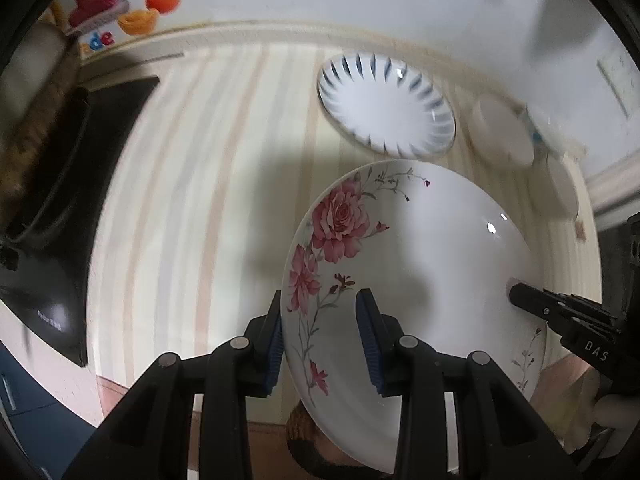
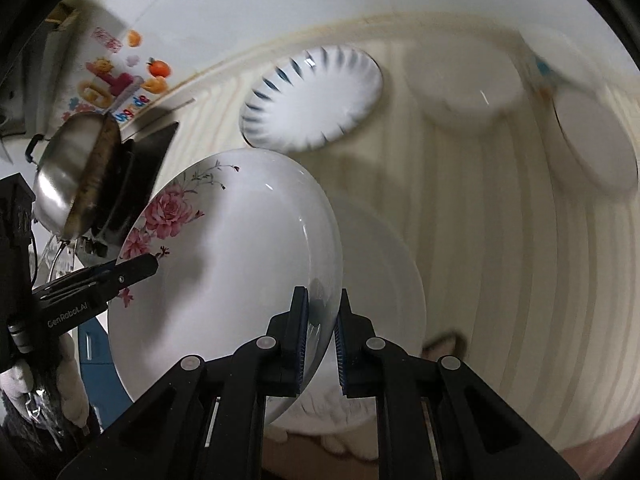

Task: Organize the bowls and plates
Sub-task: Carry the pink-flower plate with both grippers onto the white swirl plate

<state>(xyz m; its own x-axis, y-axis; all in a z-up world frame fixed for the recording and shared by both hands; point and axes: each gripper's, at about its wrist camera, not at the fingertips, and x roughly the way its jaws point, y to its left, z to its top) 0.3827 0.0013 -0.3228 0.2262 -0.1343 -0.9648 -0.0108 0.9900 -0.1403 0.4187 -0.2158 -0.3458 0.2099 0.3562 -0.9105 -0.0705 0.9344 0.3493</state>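
From my left gripper (image 1: 320, 340) the rose plate (image 1: 420, 288) sits between my jaws, its rim against the left pad (image 1: 276, 344) while the right pad (image 1: 370, 344) stands off over the plate's face, so here my jaws are spread around the rim and I cannot tell whether they bear on it. Beyond my jaws lies the blue-rayed plate (image 1: 386, 106) on the striped counter (image 1: 192, 184), and to their right two white bowls (image 1: 502, 132), blurred. My right gripper's finger (image 1: 560, 312) reaches in from the right, touching the plate's far edge; on it I read "DAS". Far left of the jaws a sticker (image 1: 100, 40) shows "de". From my right gripper (image 2: 322, 336) the rose plate's rim runs between my jaws, the left pad (image 2: 302, 336) on it, the right pad (image 2: 343, 344) just beside it; the grip looks closed on the rim. Behind the plate is a plain plate (image 2: 388, 272). Left of my jaws my left gripper meets the plate's flowered edge and reads "GenRobot.AI". A steel wok (image 2: 60, 184) is further left. I judge the plate lifted and tilted between both hands, being carried to a stack; next I must level it over the plain plate and lower it evenly before letting go
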